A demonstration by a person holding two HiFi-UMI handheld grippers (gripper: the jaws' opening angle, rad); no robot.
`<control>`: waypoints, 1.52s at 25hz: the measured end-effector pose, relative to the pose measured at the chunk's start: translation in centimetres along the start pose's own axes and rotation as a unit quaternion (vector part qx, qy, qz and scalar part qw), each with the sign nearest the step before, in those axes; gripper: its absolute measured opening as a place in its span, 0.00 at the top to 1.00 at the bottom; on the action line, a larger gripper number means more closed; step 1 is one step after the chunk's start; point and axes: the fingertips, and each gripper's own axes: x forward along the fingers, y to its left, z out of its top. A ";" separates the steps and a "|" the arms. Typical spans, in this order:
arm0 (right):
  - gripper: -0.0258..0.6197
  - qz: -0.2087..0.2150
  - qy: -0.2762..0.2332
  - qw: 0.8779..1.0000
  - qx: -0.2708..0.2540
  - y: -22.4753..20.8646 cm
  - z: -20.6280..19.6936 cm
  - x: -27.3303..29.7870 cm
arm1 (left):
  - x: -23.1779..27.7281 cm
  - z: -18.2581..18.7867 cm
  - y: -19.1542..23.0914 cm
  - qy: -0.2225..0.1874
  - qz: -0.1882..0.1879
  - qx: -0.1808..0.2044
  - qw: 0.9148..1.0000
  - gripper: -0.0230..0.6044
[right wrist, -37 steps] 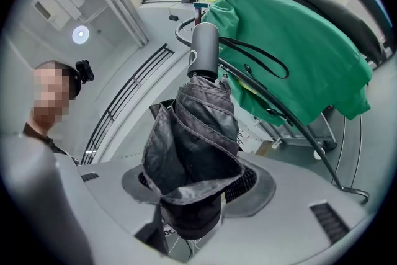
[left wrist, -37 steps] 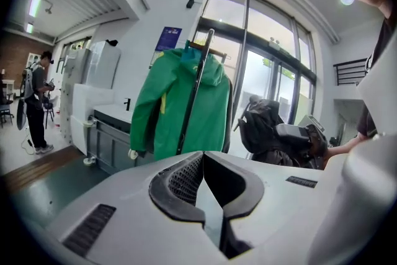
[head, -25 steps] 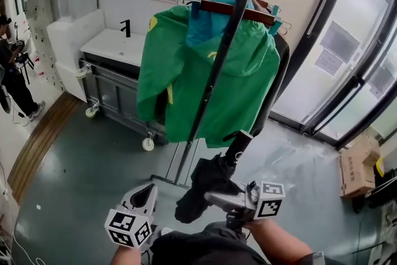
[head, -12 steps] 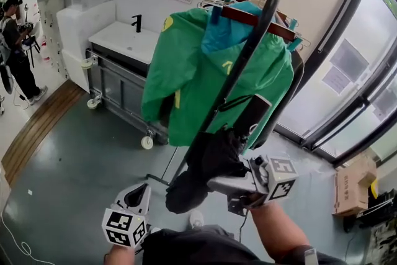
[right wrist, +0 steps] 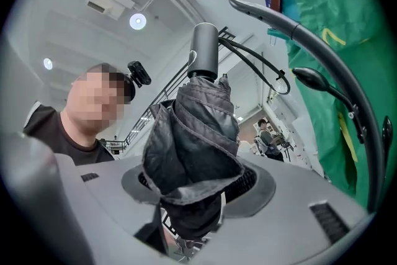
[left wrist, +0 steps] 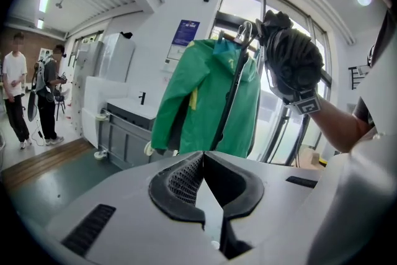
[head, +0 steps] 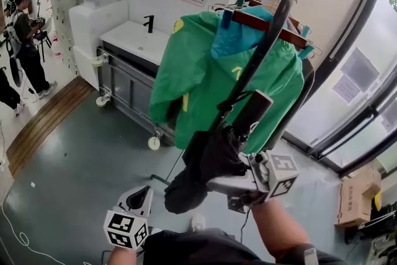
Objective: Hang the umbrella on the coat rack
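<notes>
Umbrella [head: 208,161], black and folded, sits clamped in the right hand-held gripper [head: 226,183]. The right gripper view shows both jaws pressed into the bunched fabric [right wrist: 192,146], with nothing else between them. Beyond those jaws the umbrella's grey handle [head: 251,115] points up and away, and a thin black wrist strap [head: 239,99] loops off it. The handle end is close in front of the coat rack [head: 260,56], a dark curved pole that rises ahead of and above the right hand-held gripper. Whether handle and pole touch cannot be told. A green jacket [head: 198,71] hangs from a reddish hanger bar [head: 267,25] on that rack, just beyond the umbrella.

Lower down and to the left of the right one, the left hand-held gripper [head: 141,195] has its jaws closed together at the tips, and they hold nothing. In its own view the rack and jacket [left wrist: 205,102] stand well ahead of it, and the gripped umbrella [left wrist: 291,62] is up to its right. A wheeled washbasin cabinet [head: 127,71] stands far ahead of the left hand-held gripper.
</notes>
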 end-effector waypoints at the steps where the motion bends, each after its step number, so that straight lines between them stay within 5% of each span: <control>1: 0.61 -0.004 -0.001 1.000 0.003 -0.4 -0.1 -0.2 | 0.0 0.0 0.1 0.001 0.001 0.001 1.000 0.94; 26: 0.61 -0.049 -0.009 0.998 0.033 -2.3 -2.5 -3.9 | 2.0 0.3 -1.1 0.020 -0.022 0.019 0.999 0.94; 38: 0.61 -0.113 0.025 0.991 0.069 -5.1 -8.2 -6.2 | 2.4 0.5 -0.8 0.024 -0.019 0.020 0.999 0.94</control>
